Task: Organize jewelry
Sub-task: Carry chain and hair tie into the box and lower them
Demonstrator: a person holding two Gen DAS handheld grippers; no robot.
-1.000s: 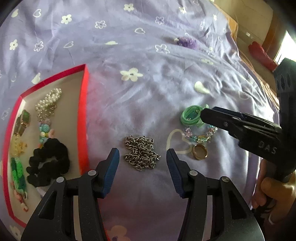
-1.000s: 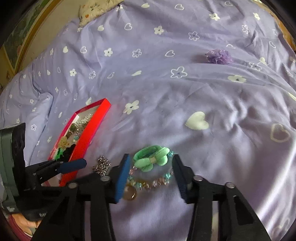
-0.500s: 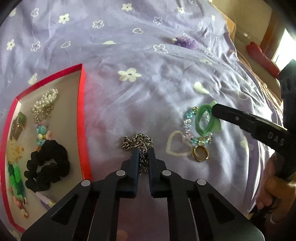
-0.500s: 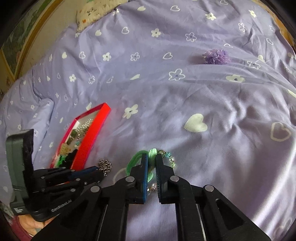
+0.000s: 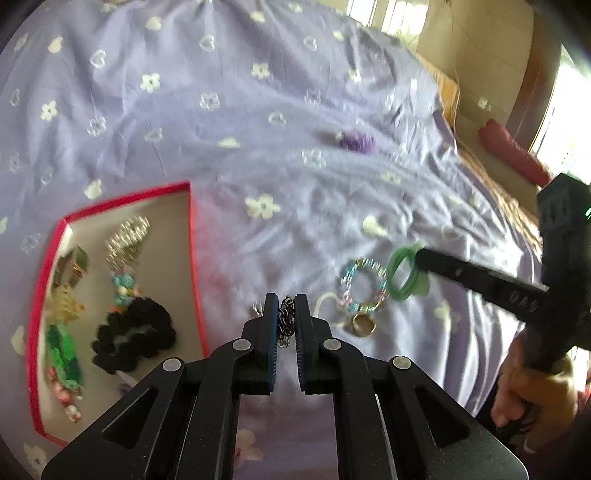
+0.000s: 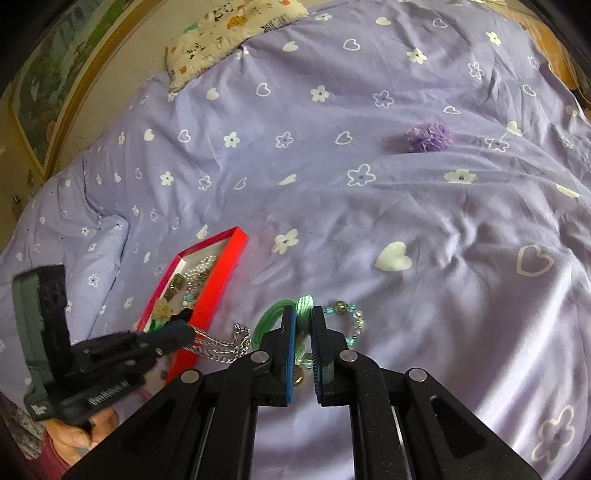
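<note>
My left gripper [image 5: 286,308] is shut on a silver chain [image 5: 285,321], which hangs lifted off the purple bedspread; in the right wrist view the chain [image 6: 221,341] dangles from the left gripper [image 6: 188,330]. My right gripper [image 6: 303,317] is shut on a green hair tie [image 6: 271,321] and holds it above the bed; the left wrist view shows the hair tie [image 5: 400,271] at the right gripper's tip [image 5: 419,254]. A beaded bracelet [image 5: 364,284] and a gold ring [image 5: 362,325] lie on the bedspread. The red box [image 5: 194,258] at the left holds several pieces.
Inside the box lie a black scrunchie [image 5: 135,334], a pearl strand [image 5: 125,240] and a green piece [image 5: 62,350]. A purple pom-pom [image 6: 428,137] rests farther back on the bed. A patterned pillow [image 6: 229,33] lies at the head. A hand [image 5: 532,384] grips the right handle.
Both grippers went from open to shut, the left on the chain and the right on the green hair tie. Both then rose, lifting their pieces off the bedspread.
</note>
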